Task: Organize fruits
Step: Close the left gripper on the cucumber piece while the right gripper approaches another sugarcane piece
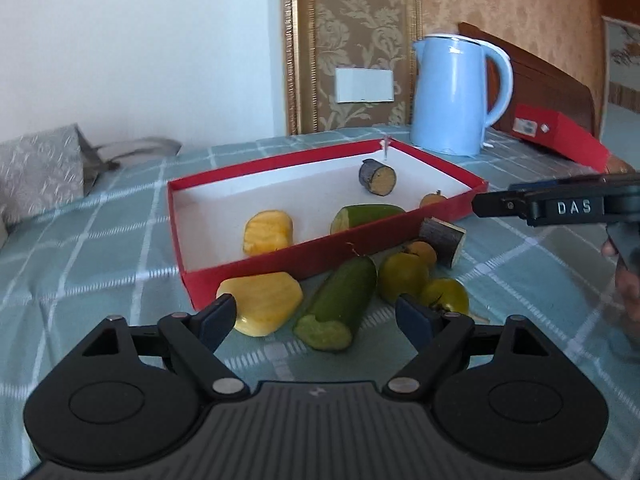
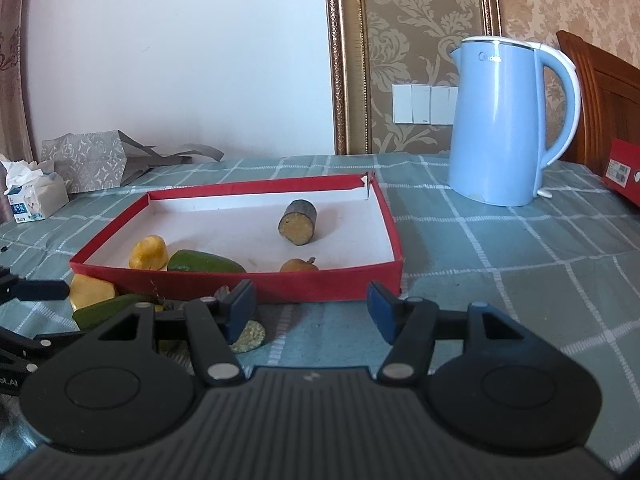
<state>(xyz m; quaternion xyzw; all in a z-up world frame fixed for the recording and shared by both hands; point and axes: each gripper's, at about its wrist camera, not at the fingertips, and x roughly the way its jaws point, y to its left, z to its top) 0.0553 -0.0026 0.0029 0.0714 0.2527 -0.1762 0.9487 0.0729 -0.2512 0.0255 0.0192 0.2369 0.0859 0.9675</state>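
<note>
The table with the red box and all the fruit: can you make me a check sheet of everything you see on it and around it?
Surface: table under a blue-green checked cloth.
Job's things: red box holds a yellow piece, a green piece, a dark cut stub and a small orange fruit. Outside, in front of it: yellow piece, green piece, two green round fruits, one orange fruit, another stub.
Clutter: blue kettle, tissue pack, grey paper bag, second red box.
Grippers: left tool open, empty; right tool open, empty.
Cables: nothing seen.
Surroundings: white wall, patterned wallpaper, wall switches, wooden chair.
</note>
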